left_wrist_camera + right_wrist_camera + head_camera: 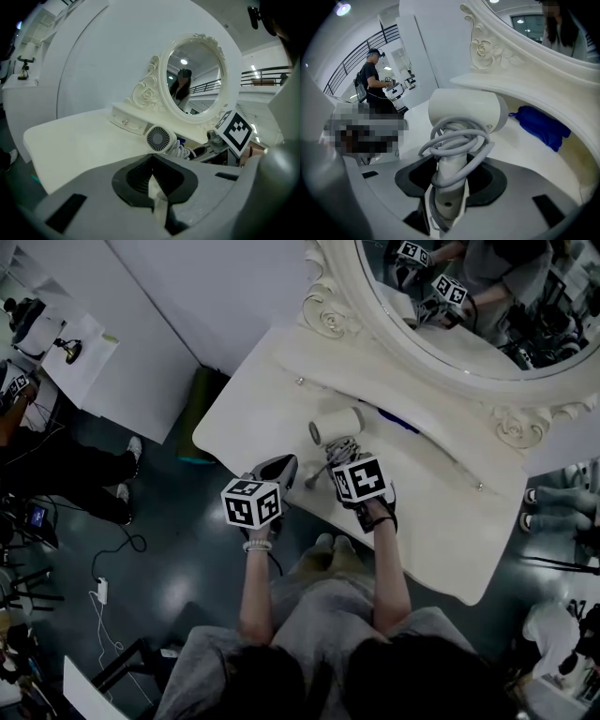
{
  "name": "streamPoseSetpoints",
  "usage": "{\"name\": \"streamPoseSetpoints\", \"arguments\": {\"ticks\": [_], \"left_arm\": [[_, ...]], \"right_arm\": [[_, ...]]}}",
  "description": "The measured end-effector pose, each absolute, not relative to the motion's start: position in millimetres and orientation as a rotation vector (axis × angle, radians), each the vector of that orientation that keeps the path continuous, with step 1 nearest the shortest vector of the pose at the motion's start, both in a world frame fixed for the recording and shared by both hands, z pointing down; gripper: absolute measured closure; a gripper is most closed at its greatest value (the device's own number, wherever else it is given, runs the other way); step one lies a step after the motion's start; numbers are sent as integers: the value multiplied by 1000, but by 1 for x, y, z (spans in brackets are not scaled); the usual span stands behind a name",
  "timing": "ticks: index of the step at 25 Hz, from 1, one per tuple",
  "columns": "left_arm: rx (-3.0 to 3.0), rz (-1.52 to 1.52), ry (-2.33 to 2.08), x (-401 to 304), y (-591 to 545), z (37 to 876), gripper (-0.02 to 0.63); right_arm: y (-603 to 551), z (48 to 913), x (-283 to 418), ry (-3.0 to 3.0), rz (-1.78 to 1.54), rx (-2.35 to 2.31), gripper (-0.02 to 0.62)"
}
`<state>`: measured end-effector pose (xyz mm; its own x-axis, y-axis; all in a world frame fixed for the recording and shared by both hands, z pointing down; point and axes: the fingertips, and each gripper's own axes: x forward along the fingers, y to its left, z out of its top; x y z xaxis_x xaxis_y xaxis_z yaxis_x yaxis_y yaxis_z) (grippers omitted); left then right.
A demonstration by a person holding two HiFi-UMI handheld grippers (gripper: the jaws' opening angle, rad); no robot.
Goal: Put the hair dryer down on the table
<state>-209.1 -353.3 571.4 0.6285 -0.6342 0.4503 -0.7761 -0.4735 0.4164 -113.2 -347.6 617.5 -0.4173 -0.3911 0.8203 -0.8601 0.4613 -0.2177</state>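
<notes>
One hair dryer (464,110), cord wound round its handle, is gripped by the right claw (447,187) over the white bench (272,395); left claw (152,177) closed, seemingly empty.

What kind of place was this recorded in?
Probably a staged dressing corner in a studio hall: white vanity table, ornate oval mirror, hair dryer, and another person at a separate station.

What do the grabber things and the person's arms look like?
The left gripper and right gripper are grey with dark pads, each carrying a white cube with black square markers. The person wears a grey short-sleeved top, a beaded bracelet and a dark wrist strap.
</notes>
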Motion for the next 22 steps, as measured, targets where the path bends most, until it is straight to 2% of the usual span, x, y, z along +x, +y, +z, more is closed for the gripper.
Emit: {"name": "streamPoseSetpoints", "arguments": {"ticks": [22], "left_arm": [[2188,306,-1136,-214,-350,577,601]], "right_arm": [[-349,637,-128,-1939,794,899,408]]}}
